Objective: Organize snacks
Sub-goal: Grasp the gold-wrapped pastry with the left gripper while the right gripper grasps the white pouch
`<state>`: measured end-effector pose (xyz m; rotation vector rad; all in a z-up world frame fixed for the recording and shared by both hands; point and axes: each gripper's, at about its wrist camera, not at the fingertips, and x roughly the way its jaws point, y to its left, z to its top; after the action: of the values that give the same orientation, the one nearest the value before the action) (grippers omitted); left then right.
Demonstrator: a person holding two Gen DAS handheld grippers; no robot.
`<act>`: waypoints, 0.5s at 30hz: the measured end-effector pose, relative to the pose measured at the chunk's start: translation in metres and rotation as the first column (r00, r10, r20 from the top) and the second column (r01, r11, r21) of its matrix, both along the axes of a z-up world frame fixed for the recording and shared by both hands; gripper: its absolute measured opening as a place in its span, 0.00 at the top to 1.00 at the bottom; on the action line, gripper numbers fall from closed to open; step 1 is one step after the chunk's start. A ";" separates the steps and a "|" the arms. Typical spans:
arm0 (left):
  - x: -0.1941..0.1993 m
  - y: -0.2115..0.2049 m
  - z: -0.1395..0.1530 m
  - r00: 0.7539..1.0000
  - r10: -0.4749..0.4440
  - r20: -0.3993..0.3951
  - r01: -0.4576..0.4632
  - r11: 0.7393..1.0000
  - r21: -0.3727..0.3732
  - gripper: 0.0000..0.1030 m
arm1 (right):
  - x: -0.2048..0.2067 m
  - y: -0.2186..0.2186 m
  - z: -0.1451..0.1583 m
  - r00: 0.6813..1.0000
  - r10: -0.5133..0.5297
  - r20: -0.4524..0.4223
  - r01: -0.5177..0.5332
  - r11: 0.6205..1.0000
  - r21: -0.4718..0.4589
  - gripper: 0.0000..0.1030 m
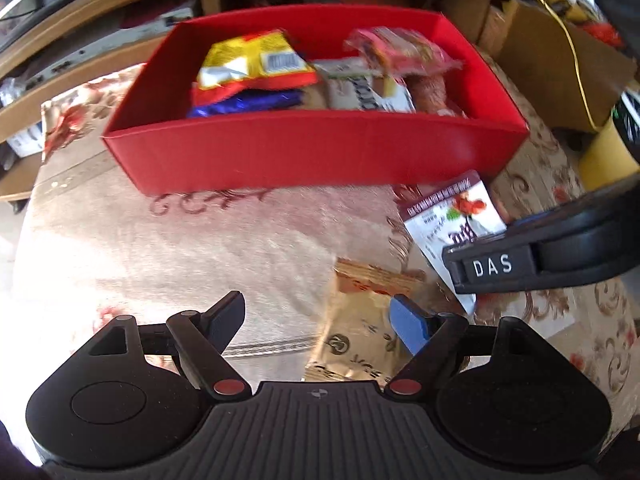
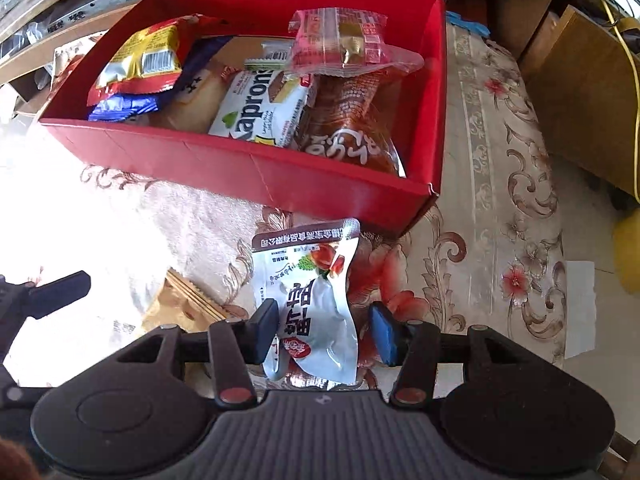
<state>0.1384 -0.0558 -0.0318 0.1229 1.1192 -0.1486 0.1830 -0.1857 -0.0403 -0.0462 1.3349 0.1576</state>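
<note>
A red box (image 1: 304,156) (image 2: 256,168) stands on the patterned cloth and holds several snack packs, among them a yellow-red bag (image 1: 256,64) (image 2: 144,56) and a pink pack (image 1: 400,50) (image 2: 340,40). A white snack pouch (image 1: 452,220) (image 2: 316,304) lies on the cloth in front of the box. My right gripper (image 2: 324,332) is open, its fingers either side of the pouch. A gold packet (image 1: 360,328) (image 2: 176,304) lies on the cloth left of the pouch. My left gripper (image 1: 320,320) is open and empty just above the gold packet.
The floral cloth (image 1: 160,248) (image 2: 500,200) covers a low table. Wooden shelving (image 1: 100,12) stands behind the box. A cardboard box (image 1: 560,64) and a yellow cable (image 2: 632,80) are at the right. The right gripper's body (image 1: 560,248) shows in the left wrist view.
</note>
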 end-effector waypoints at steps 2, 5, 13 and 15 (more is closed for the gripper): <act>0.001 -0.003 -0.004 1.000 -0.002 -0.004 0.002 1.000 0.006 0.16 | -0.001 0.001 0.000 1.000 0.015 -0.002 -0.015 1.000 0.001 0.54; 0.003 -0.004 -0.005 1.000 -0.006 -0.009 0.006 1.000 0.004 0.16 | 0.002 0.005 -0.004 0.999 0.045 -0.011 -0.045 0.999 0.004 0.52; 0.002 -0.010 -0.010 0.999 -0.036 -0.031 0.036 0.999 0.013 0.26 | -0.003 0.013 0.001 0.993 0.111 0.029 -0.111 0.994 -0.017 0.59; 0.003 -0.009 -0.008 0.999 -0.032 -0.027 0.032 0.999 0.009 0.40 | -0.009 0.013 0.003 0.992 0.119 0.034 -0.118 0.993 -0.018 0.62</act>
<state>0.1417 -0.0650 -0.0398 0.1476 1.1457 -0.1744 0.1745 -0.1728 -0.0373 -0.1408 1.2989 0.2457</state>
